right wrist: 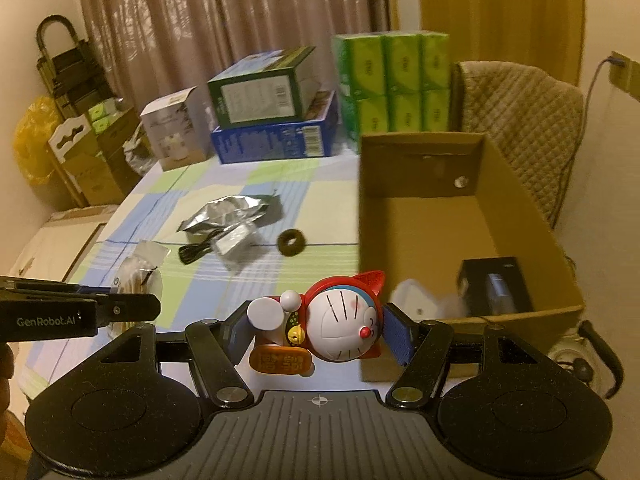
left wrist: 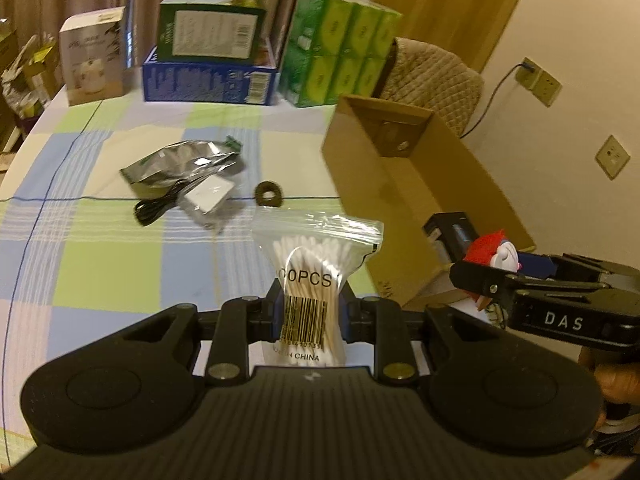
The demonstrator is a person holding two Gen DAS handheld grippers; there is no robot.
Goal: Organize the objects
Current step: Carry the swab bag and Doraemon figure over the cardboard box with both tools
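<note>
My left gripper [left wrist: 310, 312] is shut on a clear zip bag of cotton swabs [left wrist: 316, 276], held above the checked tablecloth. My right gripper [right wrist: 320, 334] is shut on a red and white cat figurine [right wrist: 340, 326], held just left of the open cardboard box [right wrist: 400, 184]. The figurine [left wrist: 498, 250] and right gripper [left wrist: 480, 276] also show at the right of the left wrist view, beside the box [left wrist: 400, 184]. Inside the box lie a black box [right wrist: 496, 286] and a white object [right wrist: 416, 300]. The swab bag [right wrist: 138, 272] shows at the left of the right wrist view.
On the cloth lie a silver foil pouch [left wrist: 180, 160], a black cable with a white adapter [left wrist: 200, 196] and a dark ring [left wrist: 269, 193]. Stacked cartons [left wrist: 208, 56] and green tissue packs [left wrist: 340, 52] stand at the far edge. A padded chair [right wrist: 520, 128] stands behind the box.
</note>
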